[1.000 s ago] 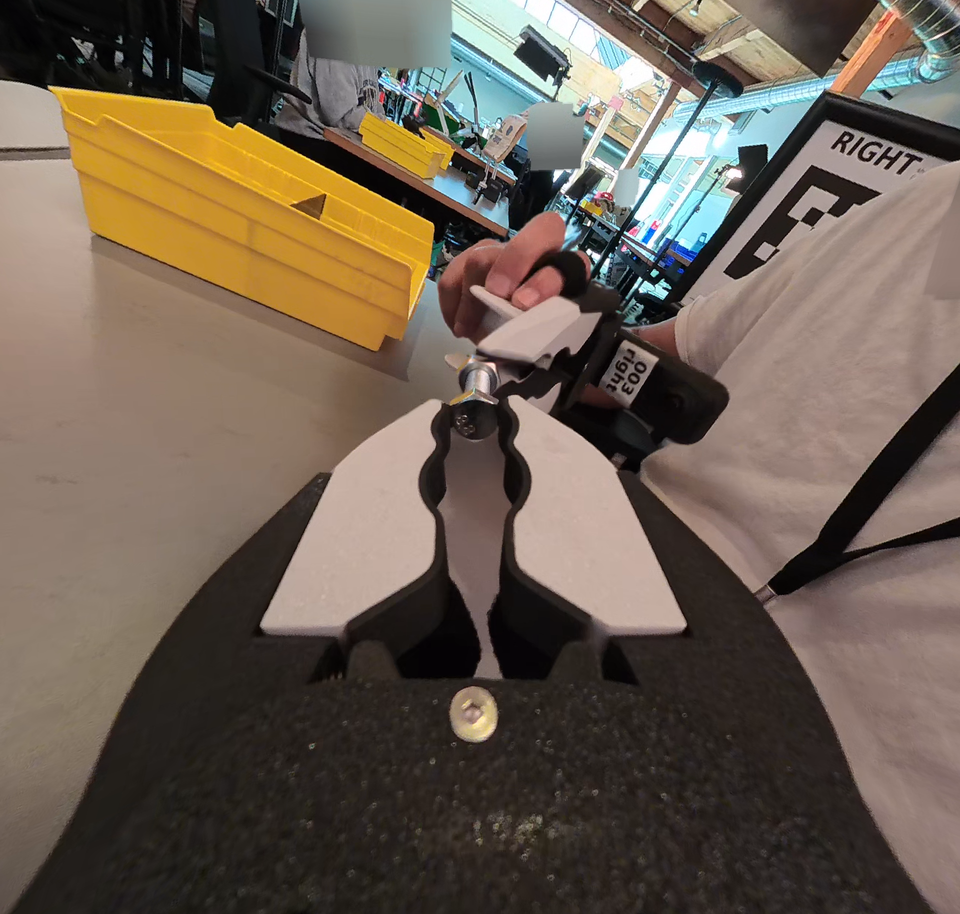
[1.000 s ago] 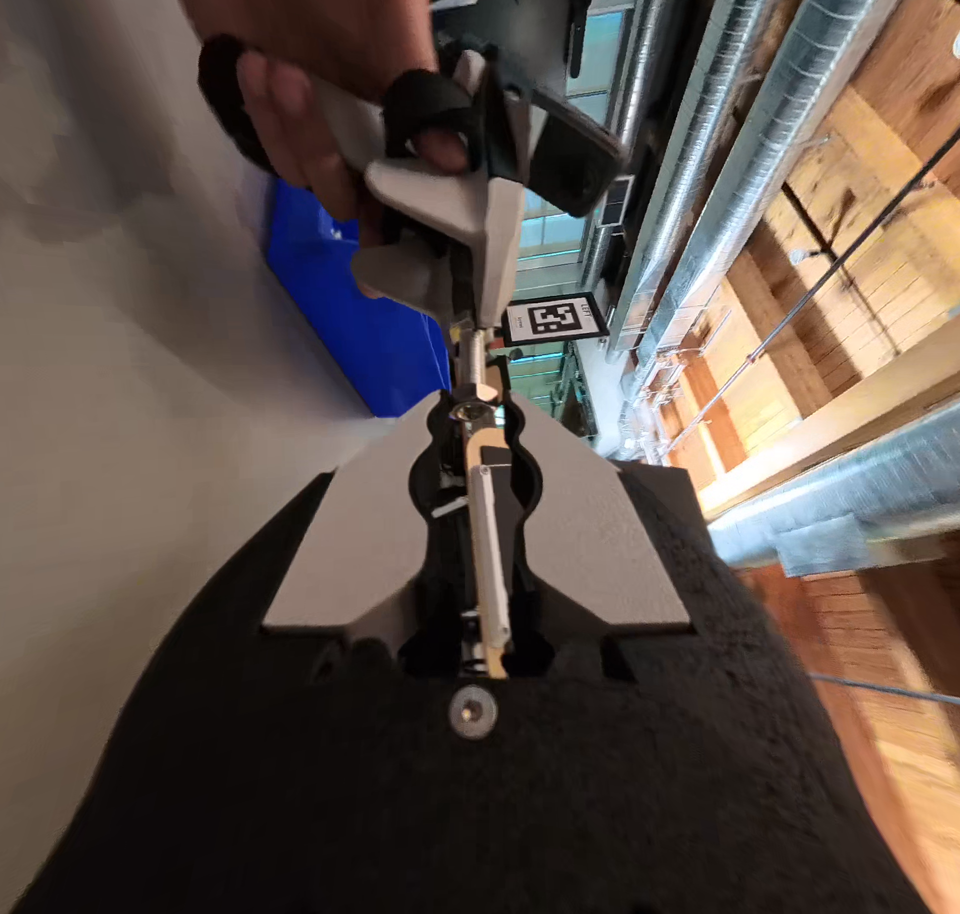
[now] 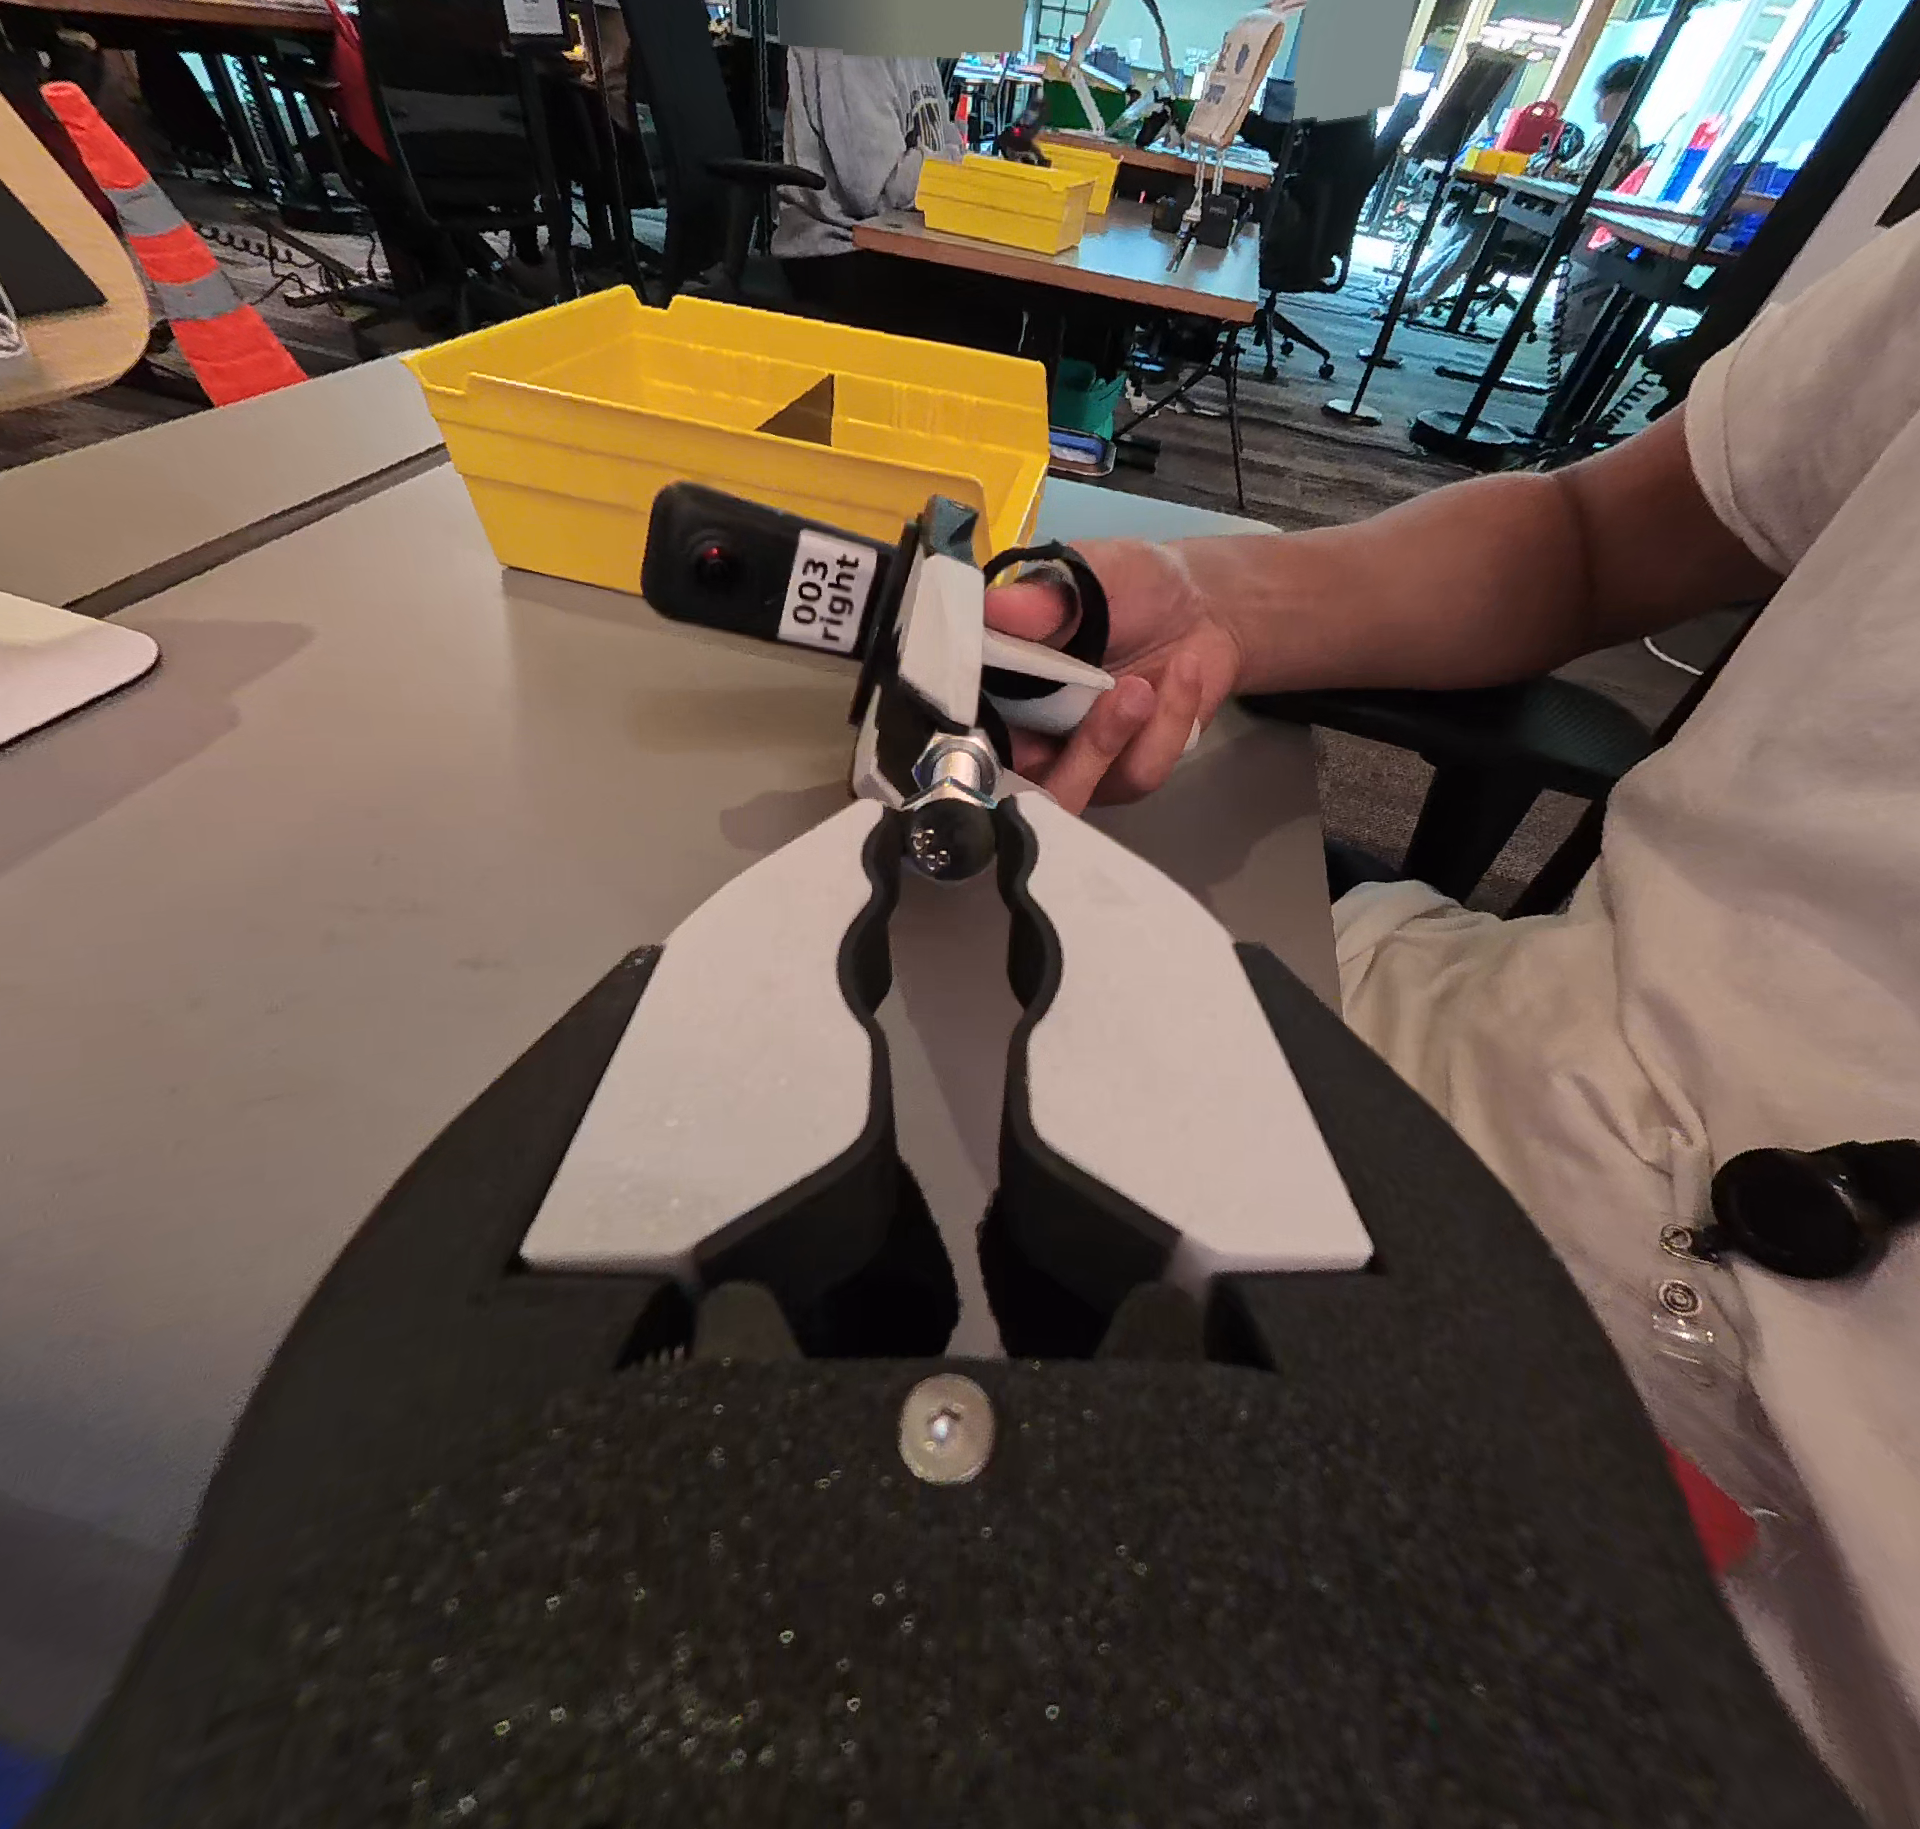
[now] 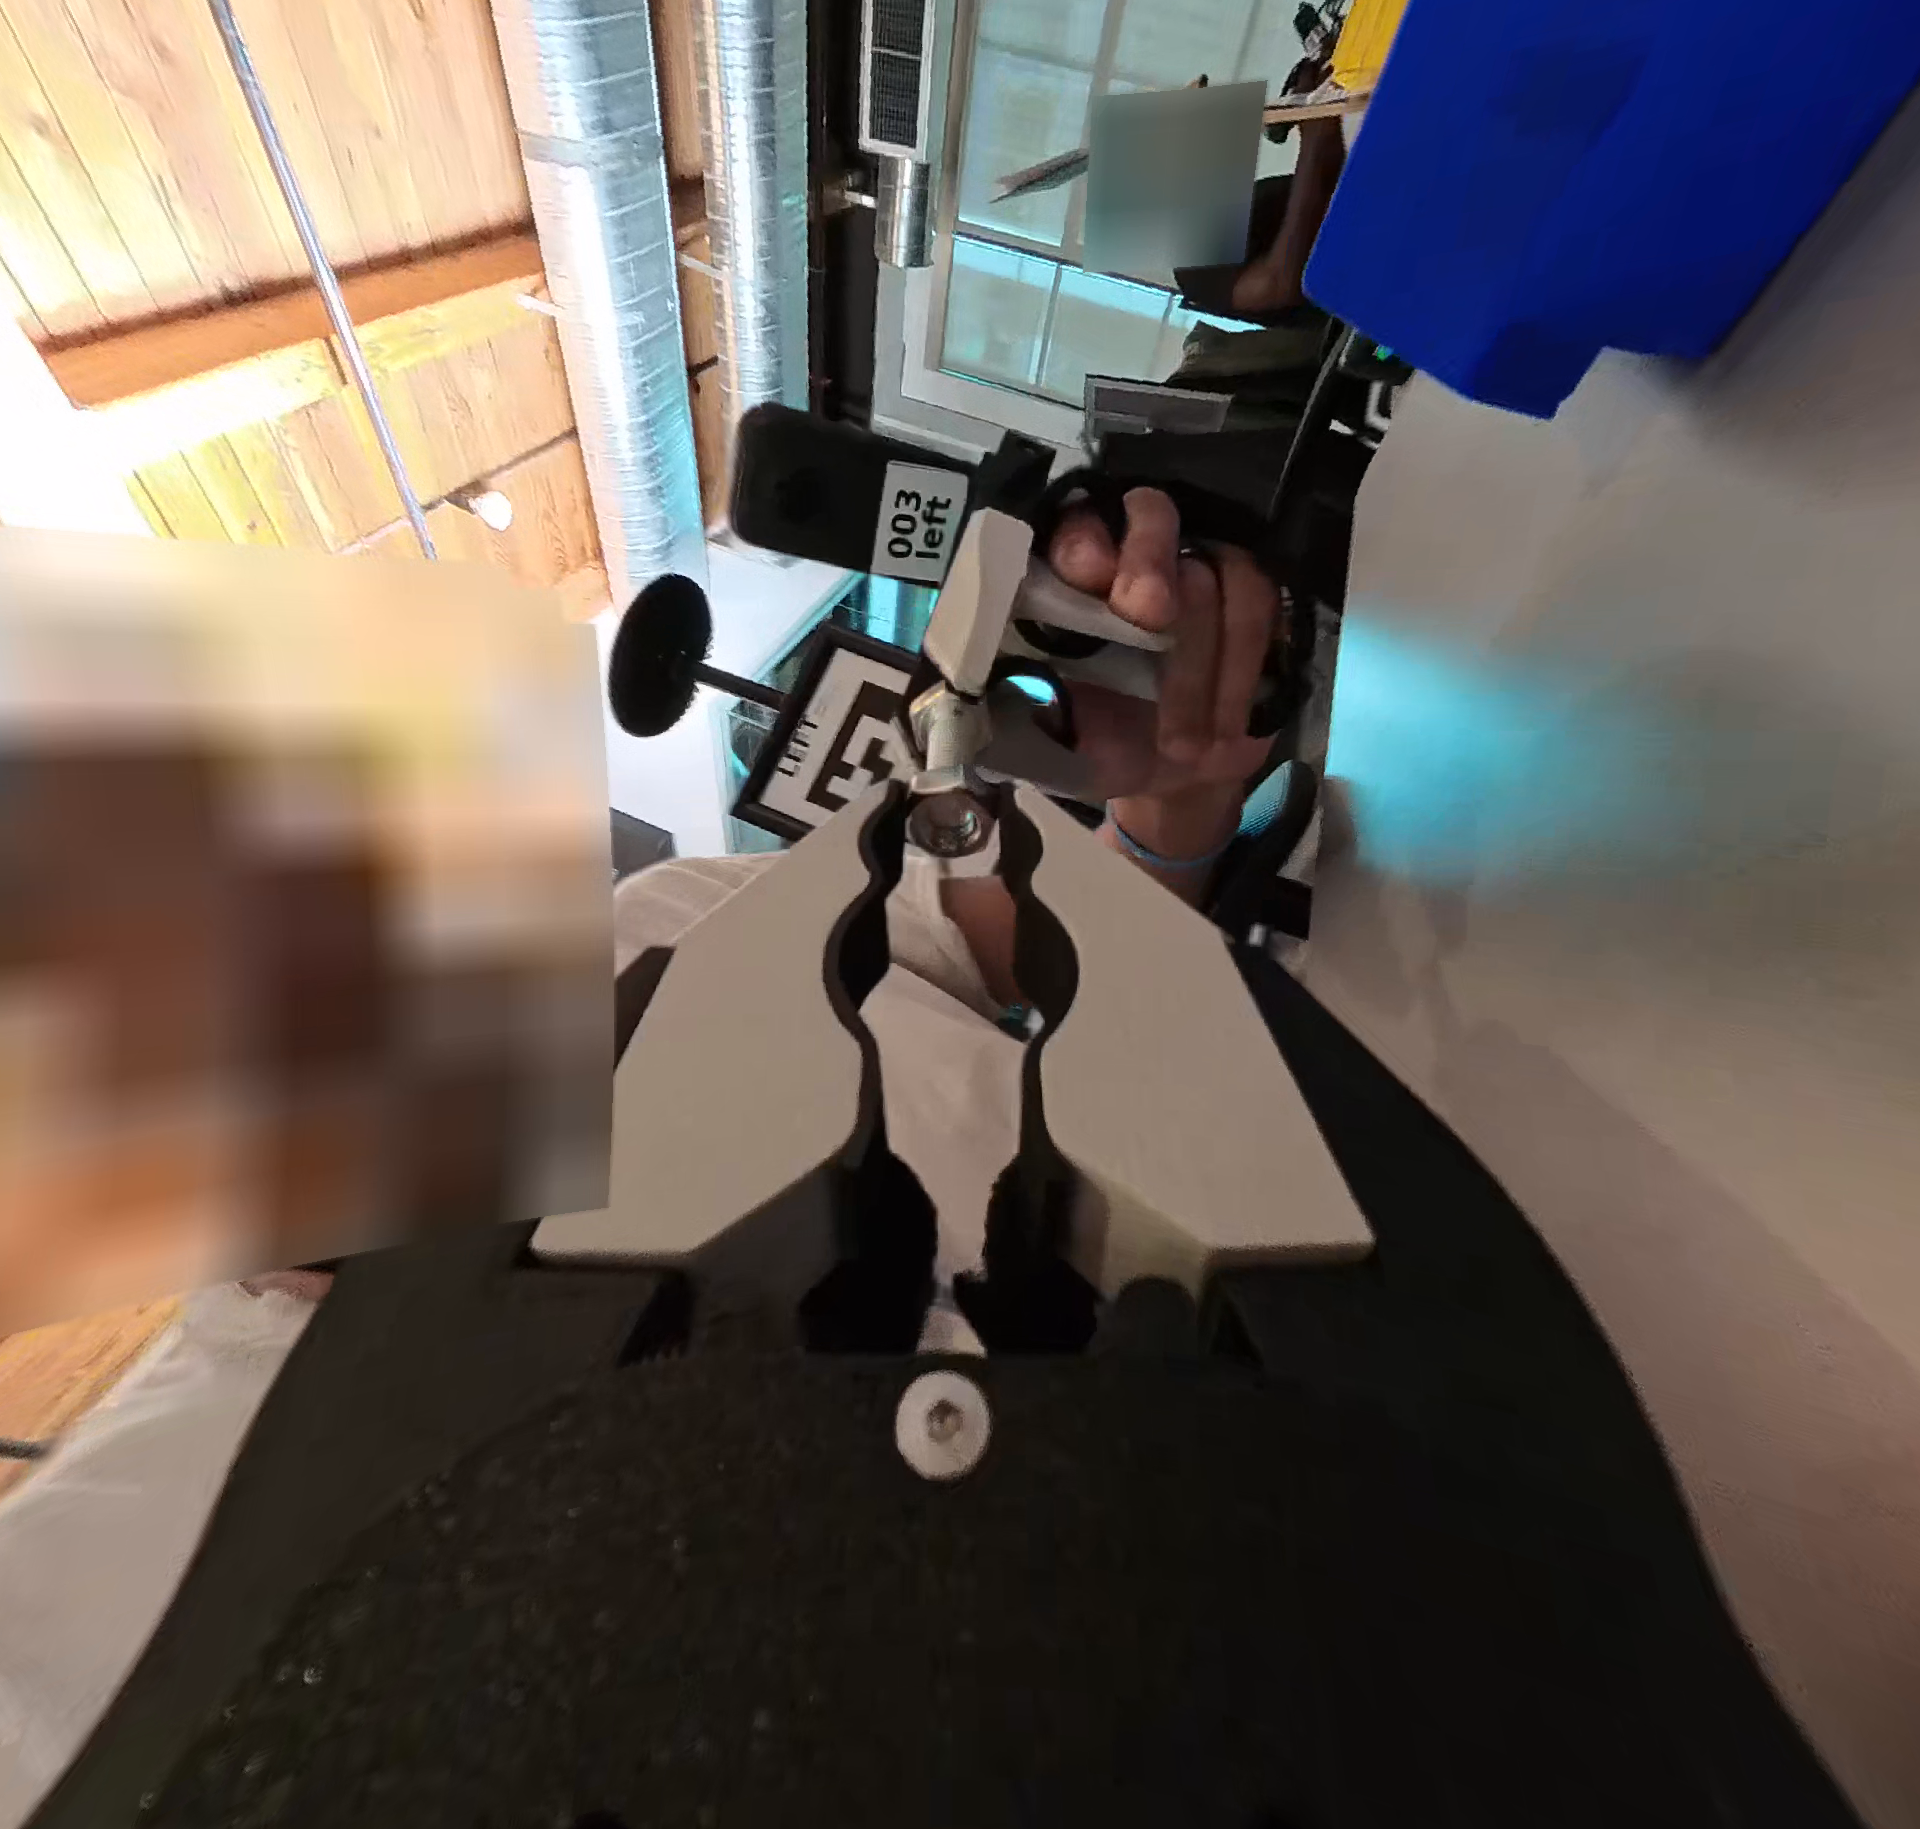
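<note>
My left gripper (image 3: 940, 834) is shut on the dark round head of a silver bolt (image 3: 940, 849), held level above the grey table (image 3: 364, 844). The bolt's shaft runs away from me through a flanged nut (image 3: 951, 797) into the other gripper (image 3: 925, 740), which a hand holds with its camera pointing up and left. In the right wrist view my right gripper (image 4: 940, 823) is shut on the hex nut (image 4: 940, 834) at the bolt's end. The shaft (image 4: 945, 740) leads on to the left gripper (image 4: 961, 678), also held by a hand.
A yellow bin (image 3: 727, 429) stands on the table behind the grippers. A blue bin (image 4: 1610, 117) shows in the right wrist view. A person in a white shirt (image 3: 1662, 948) sits close on the right. An orange cone (image 3: 177, 252) and other desks lie beyond. The grippers are tip to tip, or close to it.
The right gripper has rolled about half a turn around the bolt's axis, its fingers staying at the nut. The left gripper still grips the head and has swung to face the yellow bin.
</note>
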Demonstrator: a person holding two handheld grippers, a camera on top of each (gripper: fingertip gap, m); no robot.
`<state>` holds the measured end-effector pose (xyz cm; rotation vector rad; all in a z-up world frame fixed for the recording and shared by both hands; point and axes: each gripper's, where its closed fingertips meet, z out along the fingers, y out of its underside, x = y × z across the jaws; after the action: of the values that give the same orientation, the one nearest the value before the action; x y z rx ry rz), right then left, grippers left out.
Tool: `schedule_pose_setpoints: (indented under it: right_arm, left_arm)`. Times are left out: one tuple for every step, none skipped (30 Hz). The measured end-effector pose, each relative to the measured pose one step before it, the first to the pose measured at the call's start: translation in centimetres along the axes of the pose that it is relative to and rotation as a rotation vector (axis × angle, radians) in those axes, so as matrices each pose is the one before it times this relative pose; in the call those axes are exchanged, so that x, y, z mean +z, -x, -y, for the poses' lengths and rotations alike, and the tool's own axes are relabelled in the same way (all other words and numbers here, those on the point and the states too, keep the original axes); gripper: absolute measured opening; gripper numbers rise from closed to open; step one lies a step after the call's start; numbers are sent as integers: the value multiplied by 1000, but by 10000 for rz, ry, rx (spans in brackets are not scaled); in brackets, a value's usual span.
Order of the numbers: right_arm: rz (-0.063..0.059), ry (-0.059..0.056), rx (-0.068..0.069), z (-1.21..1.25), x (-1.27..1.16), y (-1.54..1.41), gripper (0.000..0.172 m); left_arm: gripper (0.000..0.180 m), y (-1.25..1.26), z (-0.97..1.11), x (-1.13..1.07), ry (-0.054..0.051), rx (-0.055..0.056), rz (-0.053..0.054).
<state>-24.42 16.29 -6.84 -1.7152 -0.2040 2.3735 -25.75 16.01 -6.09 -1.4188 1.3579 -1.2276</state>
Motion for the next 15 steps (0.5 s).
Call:
schedule_pose_setpoints:
  right_arm:
    - [-251,33,-463,74,-21,20,17]
    - [-395,5,-695,141,-12,-19,17]
    - [-480,86,-856,89,43,43,17]
    - [-567,125,-1095,82,75,126,17]
    - [-666,144,-1396,126,82,210,17]
    - [-733,207,-1648,108,81,253,17]
    - [-797,333,-1784,-1,80,233,17]
    - [-894,478,-1853,-164,118,83,17]
    - [-936,495,-1880,-181,108,27,17]
    - [-898,356,-1893,-40,27,79,17]
    - [-868,219,-1842,118,-78,78,17]
    - [-847,261,-1870,66,-94,6,17]
    - [-845,388,-1928,-115,-84,-68,17]
    - [-828,434,-1976,-160,-70,-81,17]
    - [-834,413,-1871,-96,-55,-106,17]
  left_arm:
    - [17,20,3,12,-14,-33,1]
    - [17,92,-63,5,14,-52,18]
    - [17,81,-36,-41,-13,-121,-44]
    - [17,52,36,-74,-77,-222,-125]
    - [17,49,131,-101,-134,-308,-178]
    - [17,-14,211,-103,-184,-393,-241]
    - [17,-67,254,-102,-202,-457,-303]
    - [17,-42,192,-78,-178,-399,-264]
    - [17,11,90,-55,-121,-296,-175]
    - [17,4,-10,-24,-52,-231,-151]
    - [17,-40,-4,-12,-48,-190,-151]
    - [17,-46,11,30,-39,-157,-108]
    - [17,44,-97,84,27,-123,-24]
    - [17,110,-148,117,61,-83,25]
    - [17,90,-79,92,12,-81,12]
